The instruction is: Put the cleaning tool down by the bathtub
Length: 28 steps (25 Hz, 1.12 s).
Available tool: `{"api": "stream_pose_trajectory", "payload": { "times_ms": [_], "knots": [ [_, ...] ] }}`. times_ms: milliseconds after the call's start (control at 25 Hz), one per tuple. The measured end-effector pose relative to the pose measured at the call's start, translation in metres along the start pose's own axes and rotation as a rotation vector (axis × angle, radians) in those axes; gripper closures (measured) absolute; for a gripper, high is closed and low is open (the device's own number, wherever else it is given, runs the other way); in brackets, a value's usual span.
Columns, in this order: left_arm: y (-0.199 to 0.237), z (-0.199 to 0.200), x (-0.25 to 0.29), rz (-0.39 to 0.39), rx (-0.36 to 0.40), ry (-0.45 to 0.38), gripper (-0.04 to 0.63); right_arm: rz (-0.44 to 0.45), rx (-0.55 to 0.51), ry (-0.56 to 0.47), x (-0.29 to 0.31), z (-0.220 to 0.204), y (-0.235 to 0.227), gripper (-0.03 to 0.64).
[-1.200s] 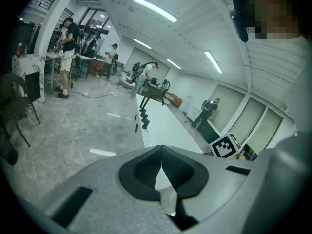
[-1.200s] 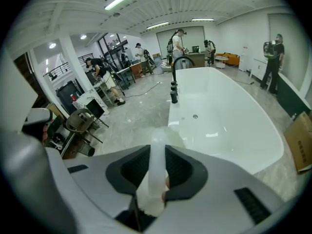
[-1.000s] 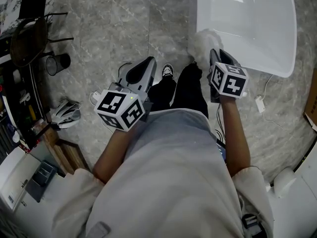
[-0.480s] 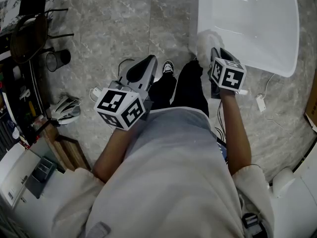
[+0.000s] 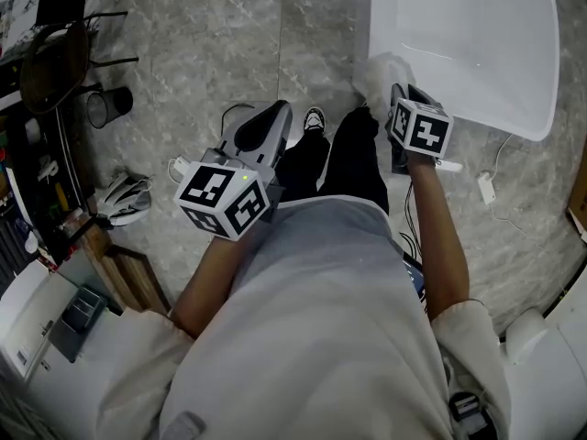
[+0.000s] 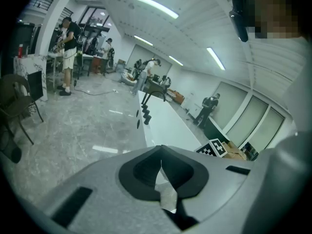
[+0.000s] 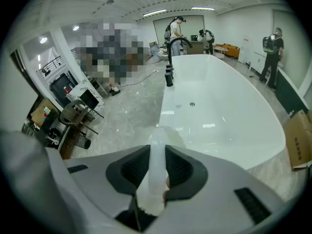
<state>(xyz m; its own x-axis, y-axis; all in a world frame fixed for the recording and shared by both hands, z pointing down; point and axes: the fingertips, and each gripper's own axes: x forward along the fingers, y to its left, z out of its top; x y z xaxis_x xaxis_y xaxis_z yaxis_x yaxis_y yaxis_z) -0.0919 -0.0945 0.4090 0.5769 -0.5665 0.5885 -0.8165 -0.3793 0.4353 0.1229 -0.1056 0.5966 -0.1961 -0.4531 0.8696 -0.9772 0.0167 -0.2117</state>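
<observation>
The cleaning tool has a fluffy white head (image 5: 383, 71) and a translucent white handle (image 7: 155, 179). My right gripper (image 5: 396, 94) is shut on that handle, which stands up between the dark pads in the right gripper view (image 7: 157, 147). The head hangs over the grey floor, right at the near left corner of the white bathtub (image 5: 463, 44). The tub (image 7: 219, 116) fills the right gripper view ahead. My left gripper (image 5: 275, 110) is held out over the floor to the left of the person's legs, its jaws closed together with nothing in them (image 6: 161, 161).
A dark chair (image 5: 55, 67) and a black mesh bin (image 5: 108, 108) stand at the left. A white adapter with its cable (image 5: 484, 189) lies on the floor right of the tub. A black faucet (image 7: 170, 57) rises at the tub's far end. Several people stand in the background.
My right gripper has moved a little forward with the tool, closer to the tub's corner. The left gripper has hardly shifted.
</observation>
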Motion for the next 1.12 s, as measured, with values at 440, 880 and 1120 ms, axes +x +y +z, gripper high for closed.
{"api": "stream_pose_trajectory", "payload": {
  "times_ms": [440,880,1120],
  "knots": [
    [0.004,-0.007,-0.002,0.007,0.006,0.021,0.586,-0.02,-0.007,0.021,0.018,-0.008,-0.006,0.532],
    [0.008,-0.009,-0.003,0.016,0.003,0.036,0.586,-0.074,0.02,-0.012,0.032,-0.004,-0.012,0.532],
    [0.009,-0.009,-0.006,0.023,0.0,0.042,0.586,-0.082,0.038,-0.02,0.039,-0.003,-0.011,0.532]
  ]
}}
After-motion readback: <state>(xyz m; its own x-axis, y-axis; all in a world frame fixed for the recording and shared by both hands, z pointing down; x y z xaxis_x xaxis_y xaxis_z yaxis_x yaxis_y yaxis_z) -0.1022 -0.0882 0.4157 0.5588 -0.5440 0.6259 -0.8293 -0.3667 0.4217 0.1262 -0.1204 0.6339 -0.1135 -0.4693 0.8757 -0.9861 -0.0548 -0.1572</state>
